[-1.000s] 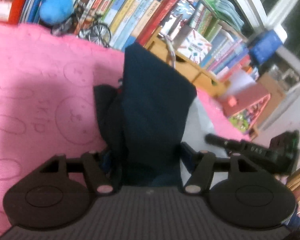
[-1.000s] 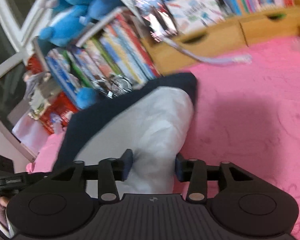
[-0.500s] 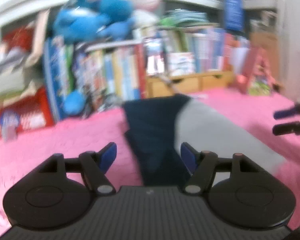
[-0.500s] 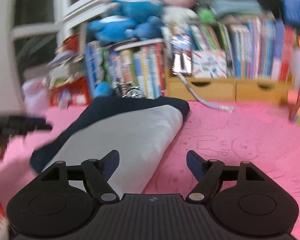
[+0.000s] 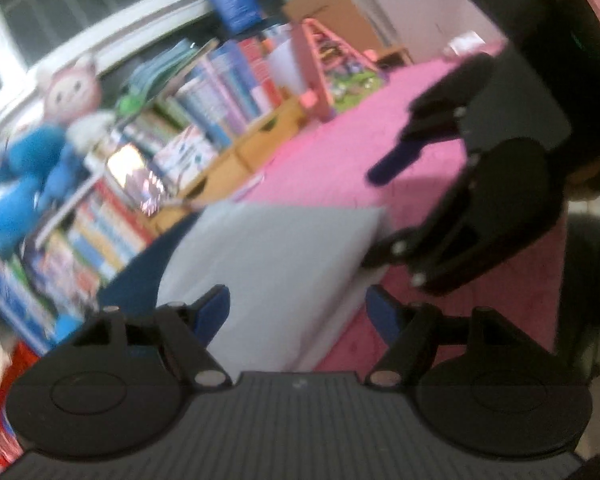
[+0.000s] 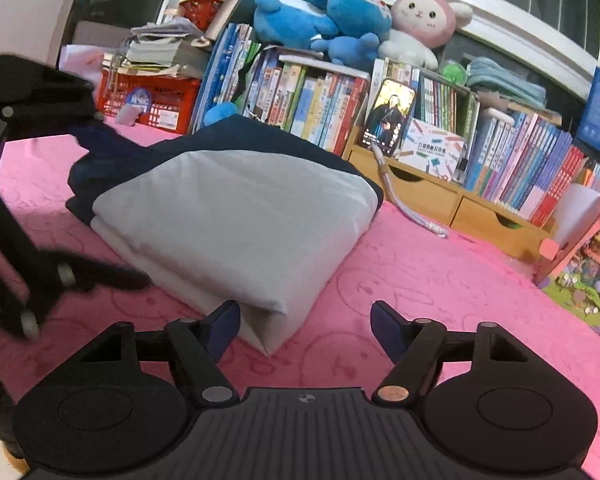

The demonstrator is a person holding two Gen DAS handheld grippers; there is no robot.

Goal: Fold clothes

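Both sets of jaws stand wide with nothing between them. The folded garment, grey cloth on top with dark navy cloth under and behind it point(image 6: 236, 216), lies as a thick stacked bundle on the pink plush blanket with faint embossed figures point(image 6: 440, 280). From my right gripper point(image 6: 300, 324) the bundle's near corner sits just ahead of the jaws and toward my left fingertip, apart from it as far as I can tell. From my left gripper point(image 5: 298, 312) the grey panel point(image 5: 276, 248) fills the gap ahead of the jaws; that view is smeared, so I cannot tell whether cloth touches the pads. My judgement: the fold looks near done, and the step in hand is letting go cleanly or squaring up. To do it well I would back both grippers straight away along the finger line, keeping the tips from snagging the top layer, since soft stacked cloth slides and springs open. If the navy edge behind point(image 6: 112, 160) needs tucking, press flat from above instead of pinching. Bookshelf crowded with upright books point(image 6: 320, 96) lies well beyond the jaws.
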